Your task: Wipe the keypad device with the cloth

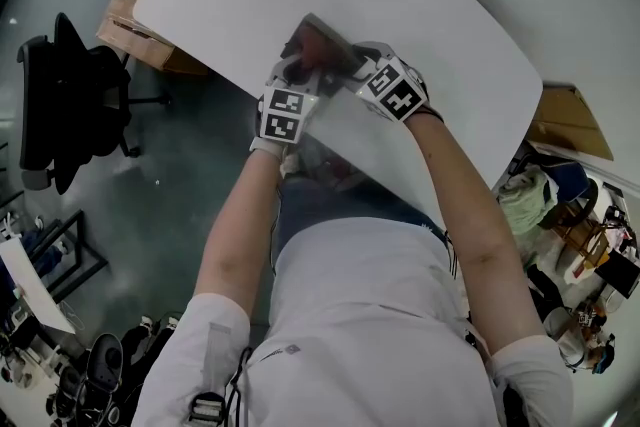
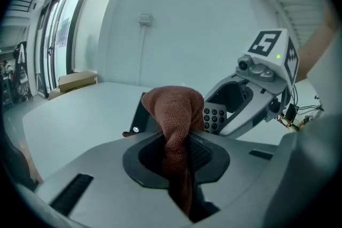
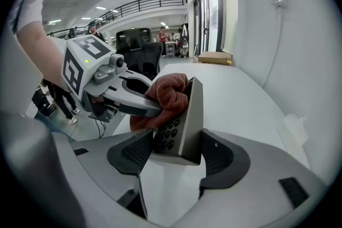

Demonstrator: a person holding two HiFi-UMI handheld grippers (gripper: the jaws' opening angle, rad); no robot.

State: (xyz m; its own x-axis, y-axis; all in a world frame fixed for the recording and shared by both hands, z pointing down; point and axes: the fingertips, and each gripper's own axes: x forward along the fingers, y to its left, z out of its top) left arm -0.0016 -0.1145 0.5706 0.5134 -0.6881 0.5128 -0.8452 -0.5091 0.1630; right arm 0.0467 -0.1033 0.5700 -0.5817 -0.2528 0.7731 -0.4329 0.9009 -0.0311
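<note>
White table [image 1: 450, 35]: left gripper [image 2: 176, 156] pinches cloth [image 2: 174, 109] (rust-brown), right gripper [image 3: 178, 156] clamps keypad device [image 3: 191, 115]

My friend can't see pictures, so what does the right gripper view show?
The right gripper holds a grey keypad device upright between its jaws, over a white table. The left gripper presses a reddish-brown cloth against its front.

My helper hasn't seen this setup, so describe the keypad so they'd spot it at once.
Find the big white table; near its front edge, the right claw grips the keypad. It is a grey slab tipped up on edge, with rows of dark round buttons, unlike the soft rust-red cloth the left claw presses against it.
</note>
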